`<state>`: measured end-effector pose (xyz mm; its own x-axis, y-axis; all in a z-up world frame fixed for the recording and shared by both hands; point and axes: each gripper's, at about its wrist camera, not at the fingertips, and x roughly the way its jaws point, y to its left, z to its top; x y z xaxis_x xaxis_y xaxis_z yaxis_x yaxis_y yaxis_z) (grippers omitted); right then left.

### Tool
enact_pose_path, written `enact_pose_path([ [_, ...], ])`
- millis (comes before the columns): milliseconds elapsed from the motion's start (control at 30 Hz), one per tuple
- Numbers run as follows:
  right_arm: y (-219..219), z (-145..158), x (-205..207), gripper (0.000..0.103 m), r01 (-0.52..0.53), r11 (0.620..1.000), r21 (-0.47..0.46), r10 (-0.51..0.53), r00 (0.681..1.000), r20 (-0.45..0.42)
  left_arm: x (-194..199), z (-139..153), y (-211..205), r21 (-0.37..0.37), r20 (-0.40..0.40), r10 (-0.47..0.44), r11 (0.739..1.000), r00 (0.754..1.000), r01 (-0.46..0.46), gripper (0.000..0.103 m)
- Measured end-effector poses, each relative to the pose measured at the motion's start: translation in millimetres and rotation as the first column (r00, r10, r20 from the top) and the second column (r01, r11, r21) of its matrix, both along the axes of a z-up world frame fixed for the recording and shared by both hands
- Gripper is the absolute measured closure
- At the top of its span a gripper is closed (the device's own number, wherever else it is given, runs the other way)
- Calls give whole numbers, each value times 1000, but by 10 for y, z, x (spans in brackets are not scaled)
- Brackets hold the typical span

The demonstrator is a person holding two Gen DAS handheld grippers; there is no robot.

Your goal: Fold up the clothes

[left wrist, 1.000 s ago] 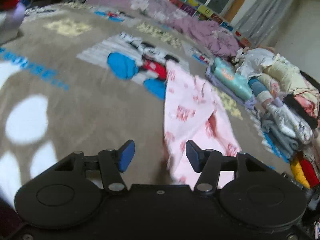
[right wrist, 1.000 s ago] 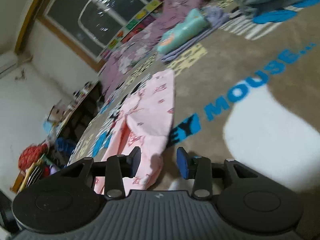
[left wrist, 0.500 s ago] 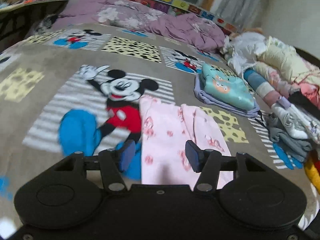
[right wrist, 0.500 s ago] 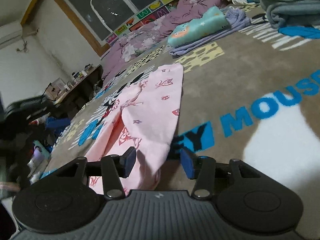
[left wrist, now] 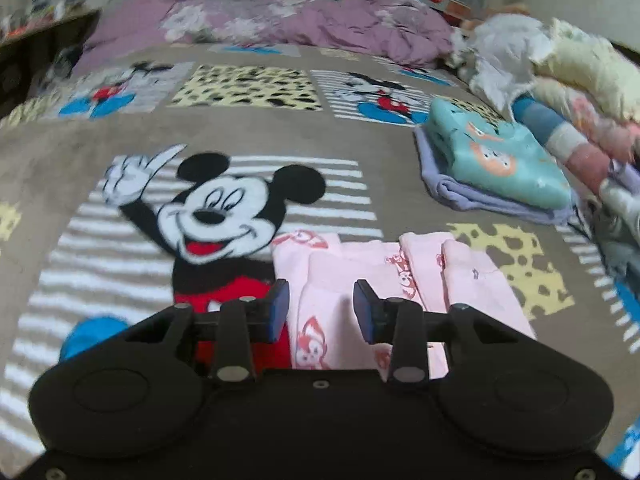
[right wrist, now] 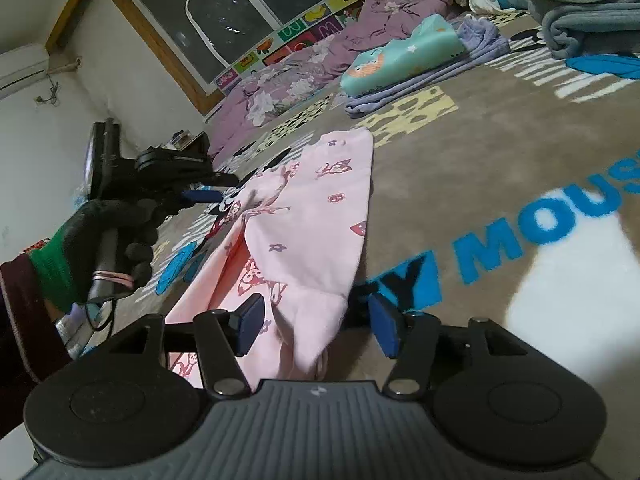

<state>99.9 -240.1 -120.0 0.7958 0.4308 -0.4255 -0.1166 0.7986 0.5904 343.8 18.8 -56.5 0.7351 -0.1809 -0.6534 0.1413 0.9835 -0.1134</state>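
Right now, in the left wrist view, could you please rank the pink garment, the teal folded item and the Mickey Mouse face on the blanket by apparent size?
1. Pink garment, though partly hidden by the tongs.
2 and 3. Mickey Mouse face and teal folded item look about alike; the teal one lies farther off, so I would not rank them.

We see a pink garment (left wrist: 400,276) of soft matt printed cloth lying on a plush, fuzzy cartoon blanket (left wrist: 120,184). Our left gripper (left wrist: 320,310) and right gripper (right wrist: 314,322) are matt black plastic with blue rubbery-looking pads (right wrist: 250,320) and shiny metal pivot screws. The purple quilt (left wrist: 320,24) looks like smooth, crumpled fabric. The window frame (right wrist: 160,36) looks like wood.
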Motion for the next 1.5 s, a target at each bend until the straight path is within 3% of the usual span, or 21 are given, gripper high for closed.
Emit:
enact_pose_path([
  [100,17,1,4,41,-1,1000,0,1,1000,7,46,-48,-100,94,8,-44,995,999,44,69],
  [200,37,7,5,39,-2,1000,-8,2,1000,12,62,-100,-179,164,8,-84,983,996,82,75],
  [400,37,6,5,38,1,1000,-7,-1,1000,17,147,-208,-238,187,-13,-82,979,997,83,77],
  [500,35,7,2,38,1,1000,-6,-1,1000,18,160,-228,-274,206,-19,-79,975,997,81,87],
  [533,35,7,2,38,1,1000,-4,-1,1000,18,159,-230,-287,214,-20,-78,974,997,80,101],
  [600,34,8,1,38,2,1000,0,-2,1000,17,138,-195,-294,227,-9,-71,971,997,71,101],
  [900,25,7,2,38,3,1000,2,-3,1000,20,-147,152,-188,209,102,-29,978,994,7,101],
  [1133,31,3,-1,38,3,1000,-3,-3,1000,26,-503,545,176,197,193,43,977,980,-81,101],
  [1500,49,-2,-19,38,2,1000,-17,-2,999,38,-1048,714,965,186,226,213,949,951,-256,101],
])
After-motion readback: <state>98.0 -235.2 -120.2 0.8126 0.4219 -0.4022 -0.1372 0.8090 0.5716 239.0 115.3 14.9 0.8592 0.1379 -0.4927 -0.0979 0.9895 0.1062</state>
